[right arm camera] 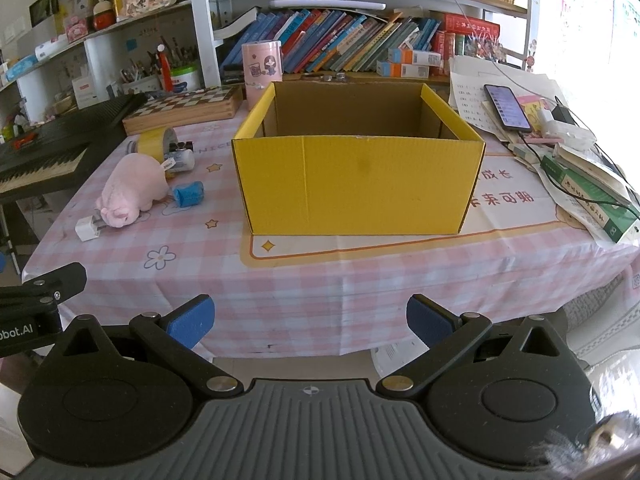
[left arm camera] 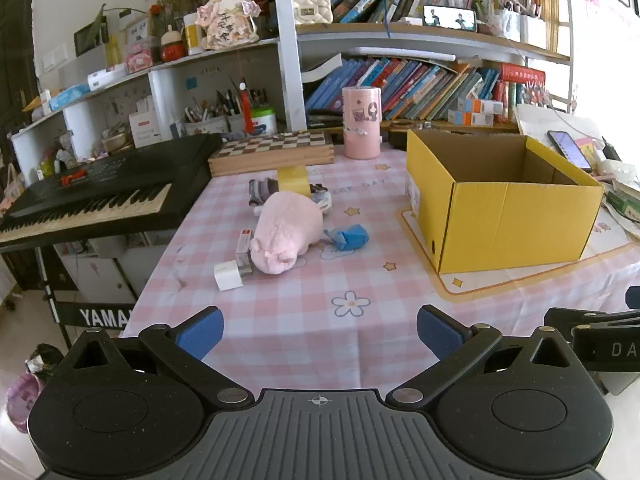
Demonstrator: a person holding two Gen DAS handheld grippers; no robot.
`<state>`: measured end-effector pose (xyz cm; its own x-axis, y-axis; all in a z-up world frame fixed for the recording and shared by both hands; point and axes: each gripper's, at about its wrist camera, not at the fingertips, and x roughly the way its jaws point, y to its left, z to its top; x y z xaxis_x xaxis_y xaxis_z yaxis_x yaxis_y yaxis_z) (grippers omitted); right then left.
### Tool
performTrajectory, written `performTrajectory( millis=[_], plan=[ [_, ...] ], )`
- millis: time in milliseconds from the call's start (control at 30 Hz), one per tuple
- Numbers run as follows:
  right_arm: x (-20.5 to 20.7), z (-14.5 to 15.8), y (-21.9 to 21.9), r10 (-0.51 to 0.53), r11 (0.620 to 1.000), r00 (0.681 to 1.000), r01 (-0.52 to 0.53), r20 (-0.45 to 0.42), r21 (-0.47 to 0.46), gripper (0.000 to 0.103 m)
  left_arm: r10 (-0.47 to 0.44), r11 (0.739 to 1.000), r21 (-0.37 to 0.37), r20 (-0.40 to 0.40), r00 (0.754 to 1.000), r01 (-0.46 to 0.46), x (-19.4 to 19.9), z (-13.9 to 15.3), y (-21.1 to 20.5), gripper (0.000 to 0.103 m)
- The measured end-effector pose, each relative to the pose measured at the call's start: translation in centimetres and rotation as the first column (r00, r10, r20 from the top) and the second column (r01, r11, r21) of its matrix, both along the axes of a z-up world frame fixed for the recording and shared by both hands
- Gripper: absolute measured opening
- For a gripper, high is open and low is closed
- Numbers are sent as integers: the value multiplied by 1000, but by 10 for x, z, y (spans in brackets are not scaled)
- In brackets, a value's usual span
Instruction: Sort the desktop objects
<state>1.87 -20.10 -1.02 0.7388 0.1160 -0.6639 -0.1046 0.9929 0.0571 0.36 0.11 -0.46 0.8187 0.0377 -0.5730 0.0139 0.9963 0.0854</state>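
Desktop clutter lies in a loose group on the left part of my counter, on its pink checked cloth: a pink plush pig, a white charger plug touching a small labelled box at the pig's snout, a crumpled blue packet just beside the pig, and a yellow tape roll with small bottles behind it. Well to the right stands the open yellow cardboard box; what I see of its inside is bare. On the mat beneath it I read Chinese characters, upside down from my side. "YAMA" shows on the stand of the black keyboard to the left. My left gripper hovers at the counter's near edge, fingers released and holding nothing. My right gripper faces the box, fingers likewise spread wide, grasping nothing. "bot.AI" reads on the left gripper's casing in the right wrist view.
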Motion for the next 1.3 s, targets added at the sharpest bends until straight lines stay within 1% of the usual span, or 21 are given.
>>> performTrajectory(
  millis=[733,767,967,1300],
  plan=[
    [0,0,3,3,1000,1000,-3,2,-1,103,-2,1000,5,-9,1000,2,2,-4,3,103],
    [0,-1,4,3,1000,1000,-3,3,-1,103,34,999,6,-9,999,-34,2,-4,3,103],
    [4,-3,12,8,1000,1000,-8,-3,0,103,28,999,20,-21,999,-27,4,-4,4,103],
    [7,-4,14,19,1000,1000,-19,-10,-2,103,23,1000,19,-22,999,-22,5,-2,4,103]
  ],
)
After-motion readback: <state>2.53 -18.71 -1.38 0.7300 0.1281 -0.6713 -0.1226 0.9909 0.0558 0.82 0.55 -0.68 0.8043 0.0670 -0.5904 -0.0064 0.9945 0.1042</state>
